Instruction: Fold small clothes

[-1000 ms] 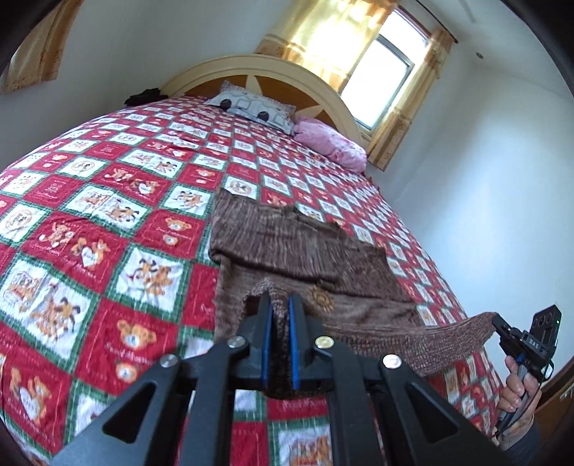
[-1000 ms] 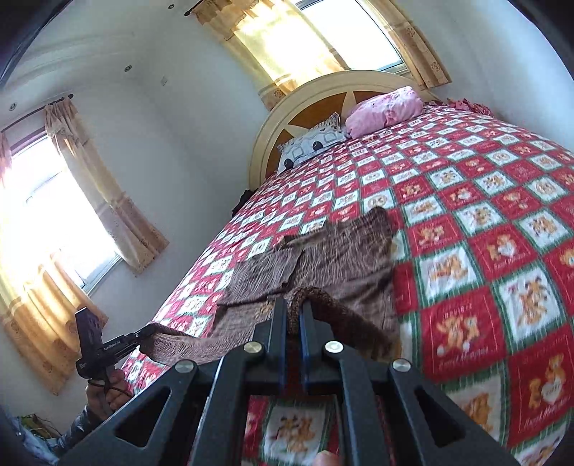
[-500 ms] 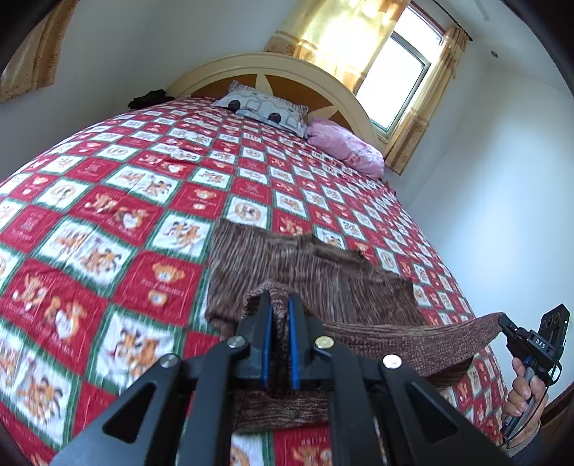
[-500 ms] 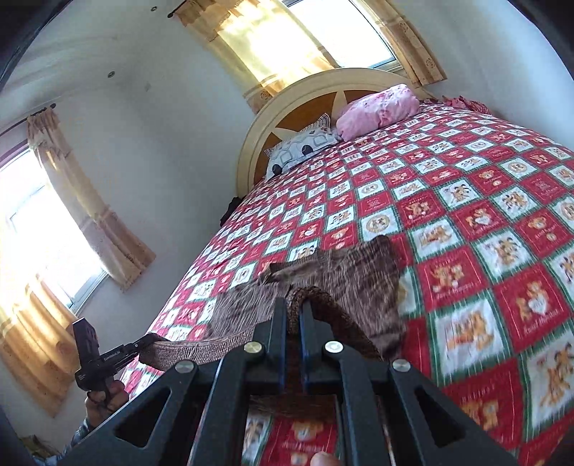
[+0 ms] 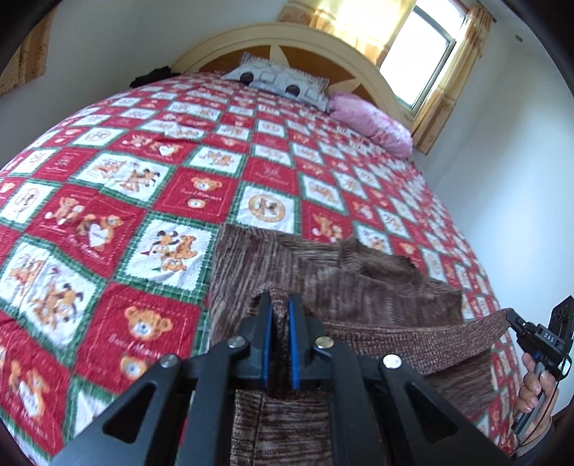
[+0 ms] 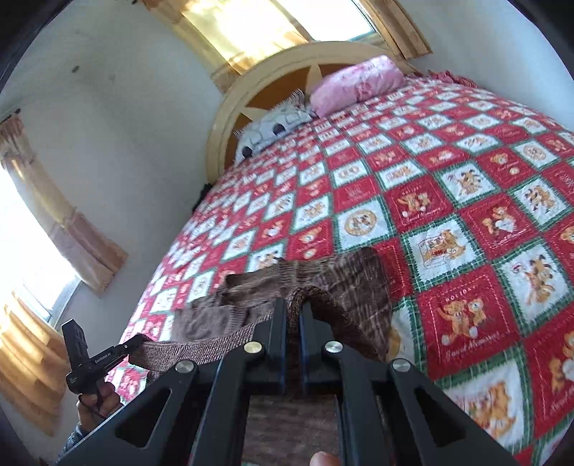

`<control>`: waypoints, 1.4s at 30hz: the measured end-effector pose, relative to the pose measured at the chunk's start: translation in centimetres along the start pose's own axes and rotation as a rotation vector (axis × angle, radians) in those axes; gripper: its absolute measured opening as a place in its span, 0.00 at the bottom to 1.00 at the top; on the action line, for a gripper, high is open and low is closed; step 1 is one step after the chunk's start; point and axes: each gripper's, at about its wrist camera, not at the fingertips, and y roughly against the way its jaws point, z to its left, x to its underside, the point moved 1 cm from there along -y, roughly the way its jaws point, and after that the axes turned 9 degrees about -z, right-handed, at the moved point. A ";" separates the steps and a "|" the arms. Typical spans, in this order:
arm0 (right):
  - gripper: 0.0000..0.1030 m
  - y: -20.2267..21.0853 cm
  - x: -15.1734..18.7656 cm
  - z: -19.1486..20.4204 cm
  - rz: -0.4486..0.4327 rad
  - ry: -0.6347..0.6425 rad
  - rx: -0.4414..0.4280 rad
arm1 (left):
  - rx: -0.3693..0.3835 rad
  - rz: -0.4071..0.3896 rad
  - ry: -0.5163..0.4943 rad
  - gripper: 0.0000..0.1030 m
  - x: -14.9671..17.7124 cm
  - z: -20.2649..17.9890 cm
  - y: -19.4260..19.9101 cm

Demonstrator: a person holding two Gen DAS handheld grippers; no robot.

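Note:
A brown knitted garment [image 5: 323,272] lies on the red, white and green quilt [image 5: 143,186], its far part flat and its near edge lifted. My left gripper [image 5: 278,304] is shut on one corner of that raised edge. The right gripper [image 5: 511,317] shows at the far right of the left wrist view, pinching the other corner, so a taut ribbed band [image 5: 412,340] stretches between them. In the right wrist view the right gripper [image 6: 293,304] is shut on the brown garment [image 6: 344,283], and the left gripper [image 6: 138,340] grips it at lower left.
Quilt [image 6: 466,215] covers the whole bed. A patterned grey pillow [image 5: 276,80] and a pink pillow [image 5: 369,122] rest against the cream headboard [image 5: 287,39]. Curtained windows [image 6: 269,21] are behind and beside the bed. A hand [image 5: 538,390] holds the right gripper's handle.
Both grippers have carried the lifted hem forward over the garment toward the headboard and slightly lower. The flat part of the garment now sits closer beneath them.

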 end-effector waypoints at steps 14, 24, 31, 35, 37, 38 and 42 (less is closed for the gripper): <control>0.05 -10.7 -1.7 -4.1 0.103 -0.052 0.111 | -0.078 0.024 0.000 0.14 -2.3 1.1 -5.4; 0.53 -7.8 -0.4 0.2 0.089 0.165 0.124 | -0.123 -0.040 -0.204 0.55 -0.3 -0.5 0.3; 0.53 -13.1 5.6 7.2 0.401 0.458 0.105 | -0.272 0.077 -0.542 0.56 3.0 -4.2 -3.8; 0.53 -16.3 4.8 8.1 0.351 0.483 0.161 | -0.394 -0.007 -0.526 0.58 -0.4 -3.4 -5.4; 0.53 -16.8 3.2 7.9 0.285 0.438 0.152 | -0.445 -0.038 -0.468 0.61 -2.3 -2.4 -5.6; 0.53 -16.7 2.4 7.7 0.242 0.416 0.159 | -0.458 -0.058 -0.431 0.64 -3.3 -1.7 -5.4; 0.53 -15.7 1.1 6.7 0.182 0.370 0.193 | -0.492 -0.082 -0.376 0.70 -3.8 -0.6 -4.4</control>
